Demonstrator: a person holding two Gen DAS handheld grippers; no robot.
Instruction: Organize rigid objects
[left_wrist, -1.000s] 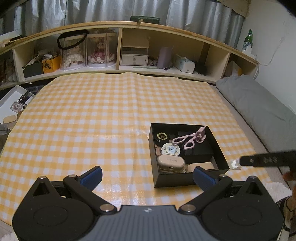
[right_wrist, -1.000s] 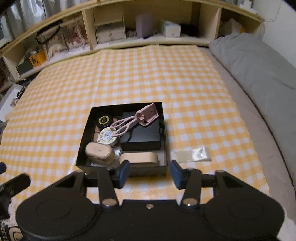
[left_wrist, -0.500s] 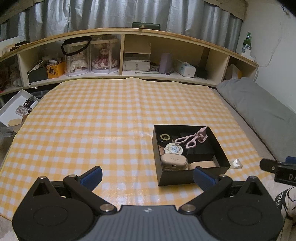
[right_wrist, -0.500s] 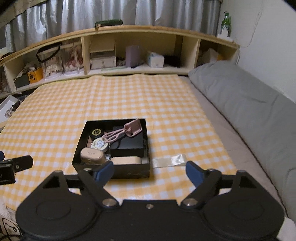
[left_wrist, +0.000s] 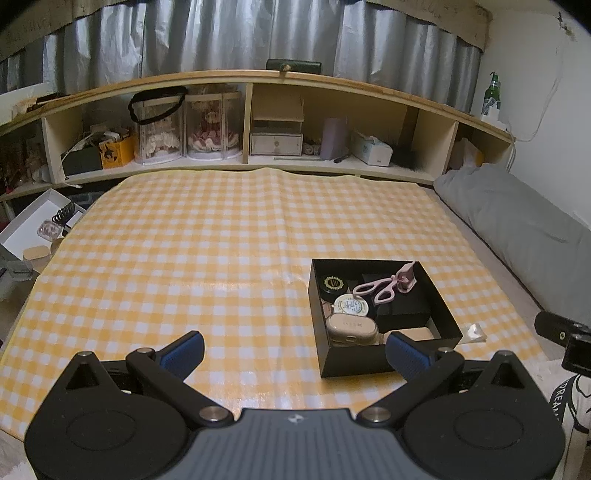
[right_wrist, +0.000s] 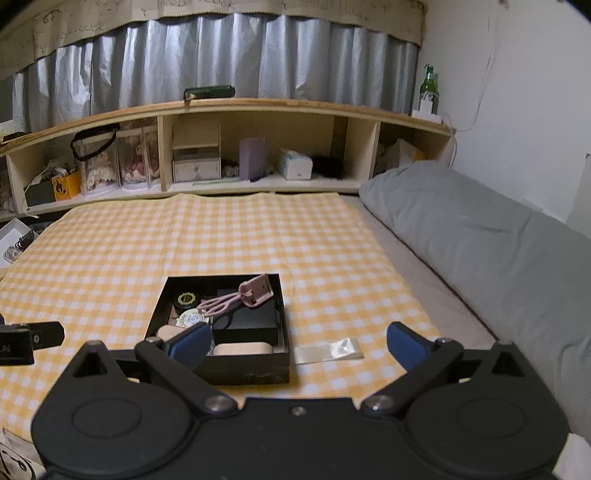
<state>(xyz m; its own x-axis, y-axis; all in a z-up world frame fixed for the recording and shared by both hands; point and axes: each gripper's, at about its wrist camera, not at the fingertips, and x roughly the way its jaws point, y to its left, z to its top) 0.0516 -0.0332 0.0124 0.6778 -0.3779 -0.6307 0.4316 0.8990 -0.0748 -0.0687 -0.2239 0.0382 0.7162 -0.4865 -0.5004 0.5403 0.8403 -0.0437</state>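
1. Black box (left_wrist: 384, 354) sits on yellow-white checked cloth (left_wrist: 207, 258), near-right part of cloth in left wrist view; open top, no lid seen.
2. Inside box: pink eyelash curler (left_wrist: 384, 286) lies tilted across far-right corner, resting on a black case (left_wrist: 402, 308). Round black tin w/ gold label (left_wrist: 333, 283) at far left; white round tin (left_wrist: 351, 305) just nearer; beige oval case (left_wrist: 351, 325) near left; beige flat item (right_wrist: 242, 348) along near wall.
3. Clear plastic sleeve (right_wrist: 328, 350) flat on cloth just right of box, not touching as far as I can tell.
4. Left gripper (left_wrist: 294, 350): jaws wide apart, nothing between pads; hovers near edge of cloth, box behind its right finger.
5. Right gripper (right_wrist: 295, 345): jaws opening, now spread wide, empty; near wall of box shows in the gap but pads don't touch it.
6. Far: wooden shelf (right_wrist: 258, 107) w/ dolls in clear cases, small drawers. Grey pillow (right_wrist: 480, 236) along right side.
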